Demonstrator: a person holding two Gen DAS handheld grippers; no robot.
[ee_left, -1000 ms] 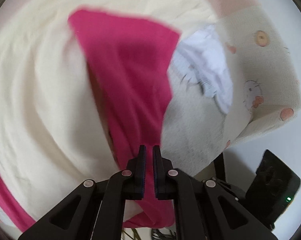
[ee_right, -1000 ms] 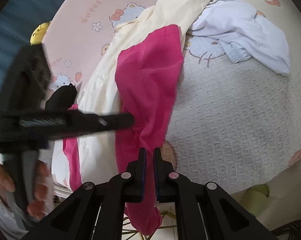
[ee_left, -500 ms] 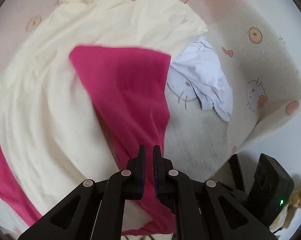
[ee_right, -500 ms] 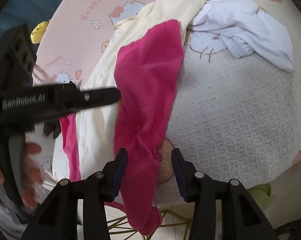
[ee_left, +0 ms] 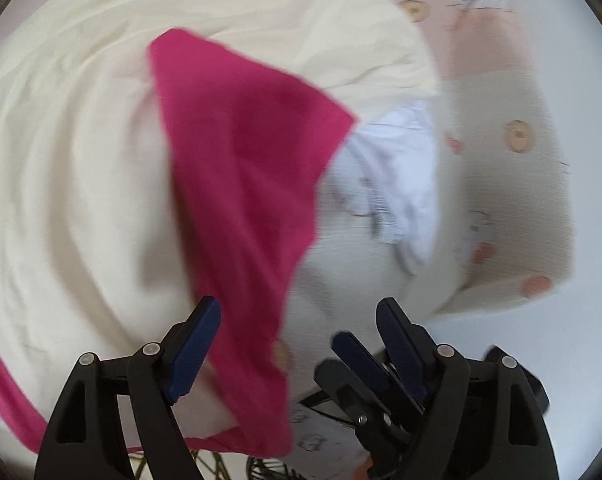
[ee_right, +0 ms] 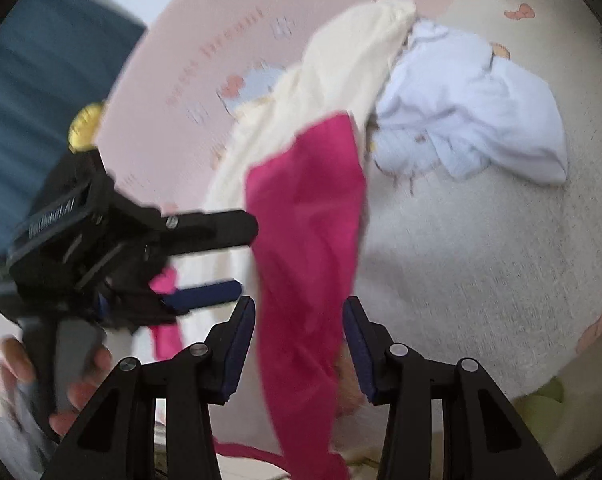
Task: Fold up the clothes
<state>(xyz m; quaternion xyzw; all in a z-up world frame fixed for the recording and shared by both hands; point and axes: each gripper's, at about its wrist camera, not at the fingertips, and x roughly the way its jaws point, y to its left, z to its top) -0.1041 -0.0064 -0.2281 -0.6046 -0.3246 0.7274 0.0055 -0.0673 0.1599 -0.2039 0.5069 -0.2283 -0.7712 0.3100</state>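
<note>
1. Between the spread pads of your left gripper [ee_left: 299,308] runs the lower end of the pink garment [ee_left: 245,184]; the jaws have just been opening and now stand wide, with the cloth lying in the gap and neither pad pressing on it.
2. Close under your right gripper [ee_right: 299,312] the same pink garment [ee_right: 305,240] hangs down between the jaws, which have just been opening and now stand apart; whether either pad brushes the fabric cannot be told through the blur.
3. Left of the pink strip in the right wrist view, your hand [ee_right: 61,376] holds the handle of the left gripper [ee_right: 237,256], whose two fingers point toward the cloth, one above the other.
4. Under the pink garment lies the cream garment [ee_left: 61,168], spread wide over the bed, with a further pink edge showing at its near left border.
5. Beyond both, a white garment [ee_right: 473,120] lies crumpled on the bedspread [ee_right: 481,280], touching the far end of the cream one.
6. Past the bed's left edge, a small yellow object [ee_right: 85,126] sits near a blue surface [ee_right: 41,80]; what either is cannot be made out.
</note>
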